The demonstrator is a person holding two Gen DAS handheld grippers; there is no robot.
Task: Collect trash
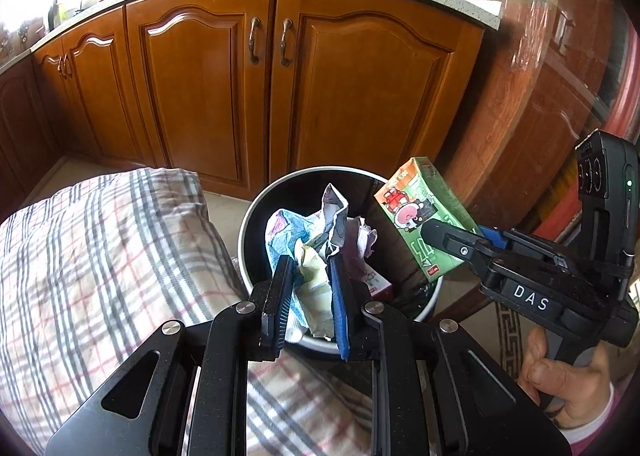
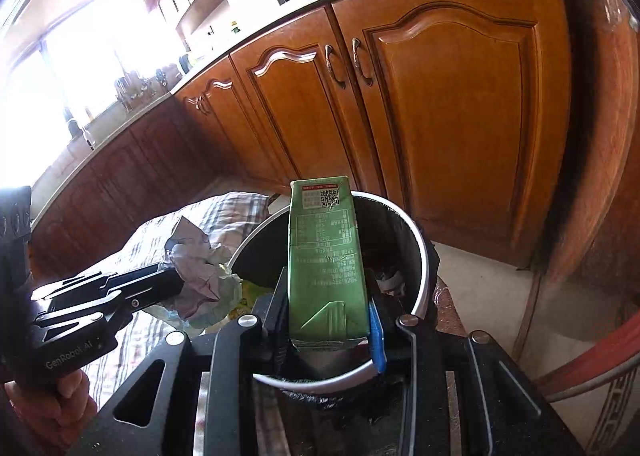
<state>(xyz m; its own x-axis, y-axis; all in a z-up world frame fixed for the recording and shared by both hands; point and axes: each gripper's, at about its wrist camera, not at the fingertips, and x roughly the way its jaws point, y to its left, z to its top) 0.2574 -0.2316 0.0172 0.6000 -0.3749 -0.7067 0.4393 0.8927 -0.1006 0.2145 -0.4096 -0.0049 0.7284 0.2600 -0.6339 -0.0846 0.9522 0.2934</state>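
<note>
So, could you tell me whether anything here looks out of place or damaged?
Nothing looks spilled. The green drink carton is dented near its base, and the crumpled wrappers are bunched; both are held over the trash bin.

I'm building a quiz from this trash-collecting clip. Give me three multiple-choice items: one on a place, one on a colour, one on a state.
1. Where is the green carton?
A. On the checked cloth
B. Over the trash bin
C. On the counter

2. What colour is the bin's rim?
A. White
B. Red
C. Yellow

3. What is the left gripper doing?
A. Open and empty
B. Shut on crumpled paper
C. Shut on the pan

Key: 1 B, the right gripper holds the carton above the trash bin. 2 A, the rim shows white around a black inside. 3 B, the left gripper has its jaws closed on the crumpled paper.
</note>
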